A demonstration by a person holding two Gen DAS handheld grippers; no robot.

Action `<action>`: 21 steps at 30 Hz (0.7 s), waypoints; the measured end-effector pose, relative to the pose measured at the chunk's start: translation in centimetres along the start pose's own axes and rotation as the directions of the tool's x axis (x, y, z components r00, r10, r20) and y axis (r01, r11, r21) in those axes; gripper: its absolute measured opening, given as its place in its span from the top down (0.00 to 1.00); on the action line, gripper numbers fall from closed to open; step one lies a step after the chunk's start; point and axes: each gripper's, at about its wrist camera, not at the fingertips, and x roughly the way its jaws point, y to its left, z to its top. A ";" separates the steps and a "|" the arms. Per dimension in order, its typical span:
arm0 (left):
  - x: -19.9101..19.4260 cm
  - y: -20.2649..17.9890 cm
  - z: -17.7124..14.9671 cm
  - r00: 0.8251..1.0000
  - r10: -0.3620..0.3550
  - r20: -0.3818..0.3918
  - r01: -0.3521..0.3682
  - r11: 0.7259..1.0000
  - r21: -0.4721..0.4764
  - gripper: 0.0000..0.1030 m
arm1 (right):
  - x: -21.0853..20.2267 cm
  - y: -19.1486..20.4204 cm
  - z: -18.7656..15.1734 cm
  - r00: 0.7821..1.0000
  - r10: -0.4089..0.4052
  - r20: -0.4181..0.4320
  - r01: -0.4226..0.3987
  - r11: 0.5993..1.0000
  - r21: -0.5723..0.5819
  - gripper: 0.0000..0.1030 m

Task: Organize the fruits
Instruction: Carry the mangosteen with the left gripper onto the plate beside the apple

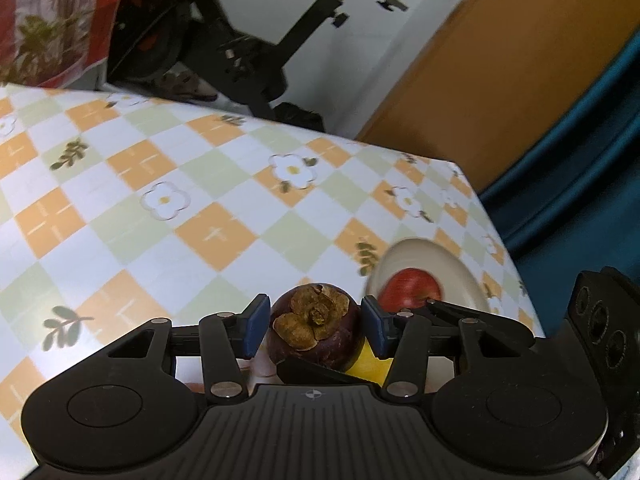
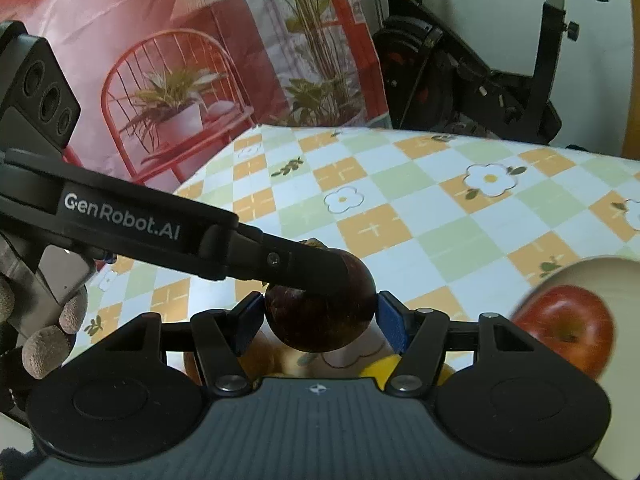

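A dark purple mangosteen (image 1: 316, 326) with a dry brown calyx sits between the blue pads of my left gripper (image 1: 316, 324), which is shut on it above the checkered tablecloth (image 1: 160, 200). In the right wrist view the same mangosteen (image 2: 320, 320) lies between the blue pads of my right gripper (image 2: 320, 320), which is also shut on it, with the left gripper's black finger (image 2: 280, 264) lying across its top. A red apple (image 1: 410, 289) rests on a white plate (image 1: 452, 264); the apple (image 2: 568, 328) and plate (image 2: 592, 276) show at the right. A yellow fruit (image 1: 370, 364) lies below.
The table's far edge (image 1: 280, 120) and right corner (image 1: 460, 168) are close. An exercise bike (image 2: 460, 72) stands beyond it, and a red printed backdrop (image 2: 200, 60) hangs at the left. A teal curtain (image 1: 580, 160) and a wooden door (image 1: 500, 60) are at the right.
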 end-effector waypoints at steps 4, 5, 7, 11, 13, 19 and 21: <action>0.3 -2.6 0.1 1.000 -0.020 0.007 0.020 0.999 0.033 0.49 | -2.3 -1.0 0.1 1.000 -0.014 0.026 0.014 1.000 0.004 0.38; 0.5 -3.3 0.1 1.000 -0.025 0.005 0.025 0.999 0.043 0.50 | -2.9 -1.3 0.0 0.999 -0.019 0.032 0.019 1.000 0.008 0.38; 1.0 -4.9 0.0 0.999 -0.033 -0.002 0.033 0.997 0.066 0.50 | -4.1 -1.9 -0.2 0.999 -0.030 0.044 0.029 0.999 0.017 0.38; 2.6 -8.0 -0.6 0.999 -0.039 -0.030 0.043 0.992 0.116 0.50 | -6.4 -3.4 -1.2 0.997 -0.056 0.057 0.054 0.998 0.035 0.38; 3.1 -9.2 -1.0 0.999 -0.033 -0.035 0.038 0.989 0.142 0.49 | -7.4 -4.3 -1.8 0.996 -0.067 0.059 0.064 0.997 0.052 0.38; 4.3 -11.5 -2.2 0.998 -0.028 -0.063 0.039 0.983 0.178 0.49 | -9.9 -6.0 -3.5 0.995 -0.076 0.067 0.069 0.993 0.092 0.38; 4.8 -11.9 -2.6 0.997 -0.021 -0.077 0.035 0.981 0.190 0.49 | -10.4 -6.4 -4.0 0.995 -0.071 0.068 0.065 0.993 0.097 0.38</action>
